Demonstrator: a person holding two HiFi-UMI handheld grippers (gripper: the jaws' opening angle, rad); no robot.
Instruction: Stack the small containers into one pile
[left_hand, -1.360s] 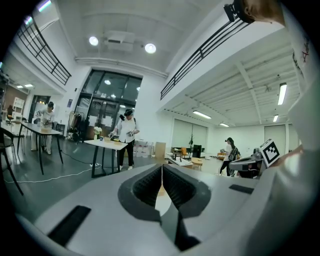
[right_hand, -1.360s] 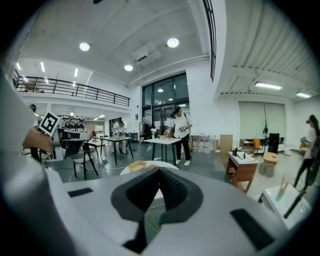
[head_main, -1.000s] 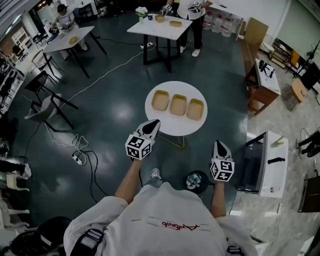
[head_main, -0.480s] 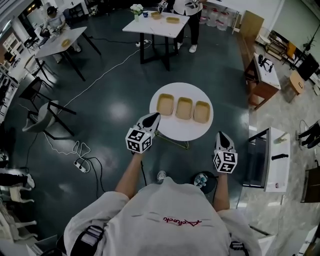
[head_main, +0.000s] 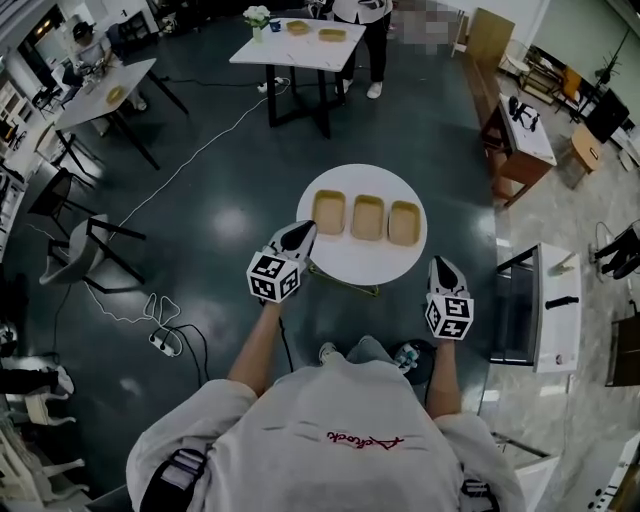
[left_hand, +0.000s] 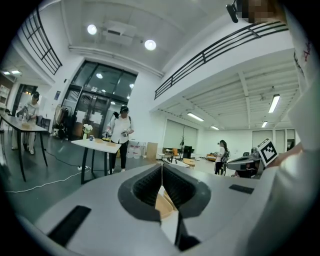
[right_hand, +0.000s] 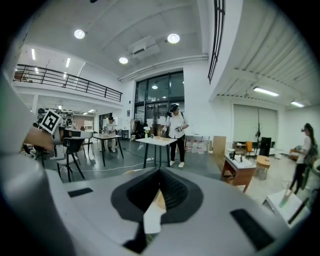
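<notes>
Three small tan containers sit in a row on a round white table (head_main: 350, 255) in the head view: a left one (head_main: 328, 211), a middle one (head_main: 367, 217) and a right one (head_main: 404, 222). My left gripper (head_main: 303, 232) hovers at the table's left edge, shut and empty, close to the left container. My right gripper (head_main: 441, 267) hangs off the table's right front edge, shut with nothing in it. In the left gripper view, the closed jaws (left_hand: 161, 186) hide all but a slice of a tan container (left_hand: 164, 206). The right gripper view shows closed jaws (right_hand: 159, 186).
A white rectangular table (head_main: 297, 43) with trays and a person beside it stands beyond the round table. A low white cabinet (head_main: 545, 305) is to my right, a wooden desk (head_main: 520, 130) further right. Chairs (head_main: 70, 240) and a floor cable with a power strip (head_main: 160, 340) lie to the left.
The view has shifted slightly; the round table sits a little more central. Both grippers hold about the same places near the table edge, still shut.
</notes>
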